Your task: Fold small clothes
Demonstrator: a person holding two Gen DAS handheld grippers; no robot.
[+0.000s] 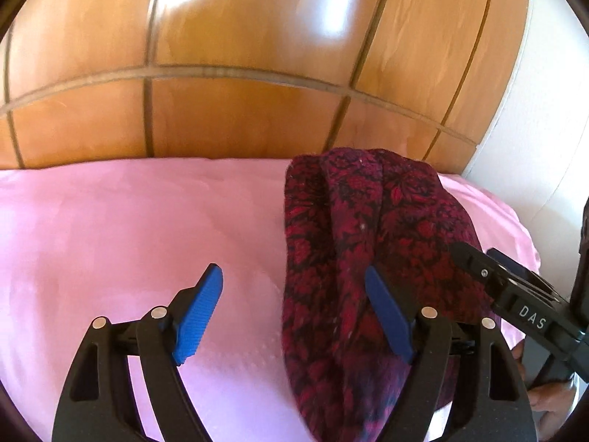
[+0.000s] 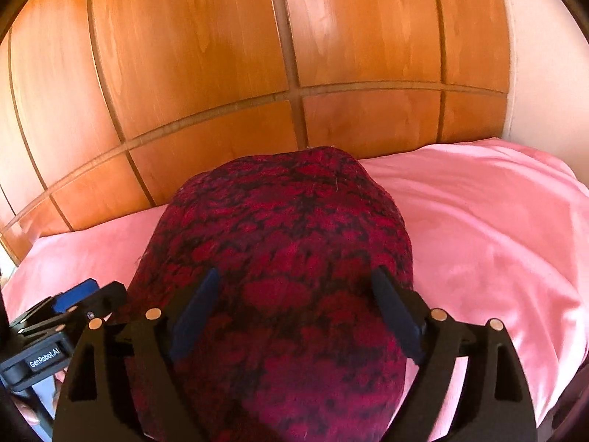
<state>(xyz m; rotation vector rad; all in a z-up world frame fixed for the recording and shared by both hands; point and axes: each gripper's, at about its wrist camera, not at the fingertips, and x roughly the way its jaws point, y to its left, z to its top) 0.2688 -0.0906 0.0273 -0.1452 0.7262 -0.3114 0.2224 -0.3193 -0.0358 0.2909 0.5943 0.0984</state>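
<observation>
So the dark red patterned garment [image 2: 283, 269] is lying on the pink sheet [image 1: 121, 228] of the bed, bunched into a long lump running from near to far, with the wooden panelled wall [image 1: 239, 110] behind it. Right claw [image 2: 298, 309] is spread wide with the cloth sitting between its fingers, not pinching anything as far as I can see. Left claw [image 1: 294, 305] is wide open too, its right finger over the garment's left edge and its left finger over bare sheet. My guess is both are lined up at the near end to grab and flatten it before folding.
</observation>
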